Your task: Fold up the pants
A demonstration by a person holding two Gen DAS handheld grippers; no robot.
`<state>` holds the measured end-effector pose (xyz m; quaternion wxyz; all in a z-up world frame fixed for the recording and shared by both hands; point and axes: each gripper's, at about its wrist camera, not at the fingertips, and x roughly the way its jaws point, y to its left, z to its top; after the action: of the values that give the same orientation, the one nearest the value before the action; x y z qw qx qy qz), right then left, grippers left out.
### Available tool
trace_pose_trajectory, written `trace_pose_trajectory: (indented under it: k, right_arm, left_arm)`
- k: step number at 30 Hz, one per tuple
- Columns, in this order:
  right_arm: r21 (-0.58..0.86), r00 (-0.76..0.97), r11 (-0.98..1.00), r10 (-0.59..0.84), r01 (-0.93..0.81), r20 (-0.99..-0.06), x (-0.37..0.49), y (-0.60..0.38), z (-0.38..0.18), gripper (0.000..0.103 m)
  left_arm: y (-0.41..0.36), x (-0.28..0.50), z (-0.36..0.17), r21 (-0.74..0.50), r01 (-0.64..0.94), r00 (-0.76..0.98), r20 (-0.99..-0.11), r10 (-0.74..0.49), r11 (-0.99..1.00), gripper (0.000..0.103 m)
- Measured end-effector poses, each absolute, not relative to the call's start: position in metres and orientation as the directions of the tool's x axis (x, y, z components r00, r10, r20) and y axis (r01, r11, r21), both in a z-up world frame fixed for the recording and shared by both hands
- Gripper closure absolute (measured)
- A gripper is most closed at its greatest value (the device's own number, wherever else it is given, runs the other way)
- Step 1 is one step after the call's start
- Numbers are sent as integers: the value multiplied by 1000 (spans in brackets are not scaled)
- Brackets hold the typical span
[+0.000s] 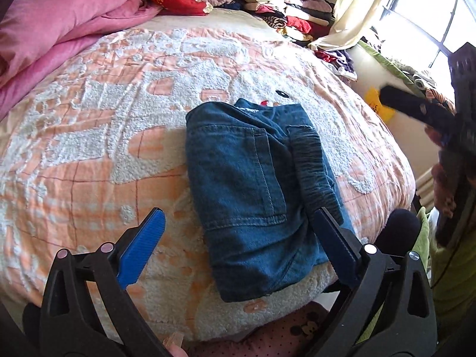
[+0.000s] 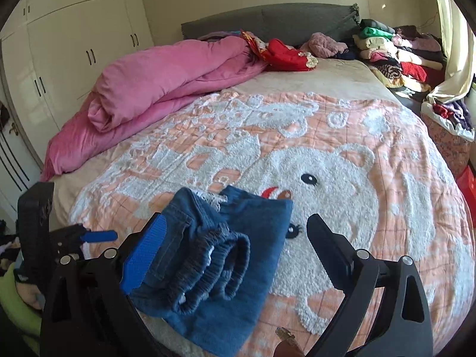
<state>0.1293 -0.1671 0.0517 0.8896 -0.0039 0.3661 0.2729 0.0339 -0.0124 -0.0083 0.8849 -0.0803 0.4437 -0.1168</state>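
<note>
Small blue denim pants [image 1: 255,190] with a gathered elastic waistband lie folded into a compact bundle near the close edge of a peach and white fleecy bedspread with a bear design [image 1: 98,136]. The left gripper [image 1: 238,235] hovers above the bundle's near end, jaws spread wide, holding nothing. The right gripper [image 2: 235,244] hangs over the waistband side, also wide and empty.
</note>
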Motion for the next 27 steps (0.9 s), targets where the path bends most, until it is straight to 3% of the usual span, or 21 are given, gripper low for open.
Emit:
trace_pose_trajectory:
  k: [27]
  right_arm:
    - [227,460,879,422,-420,-781,139,-173,-25,8]
  left_arm:
    - [-2,66,-35,-244,78,548,-799,-246,967,10]
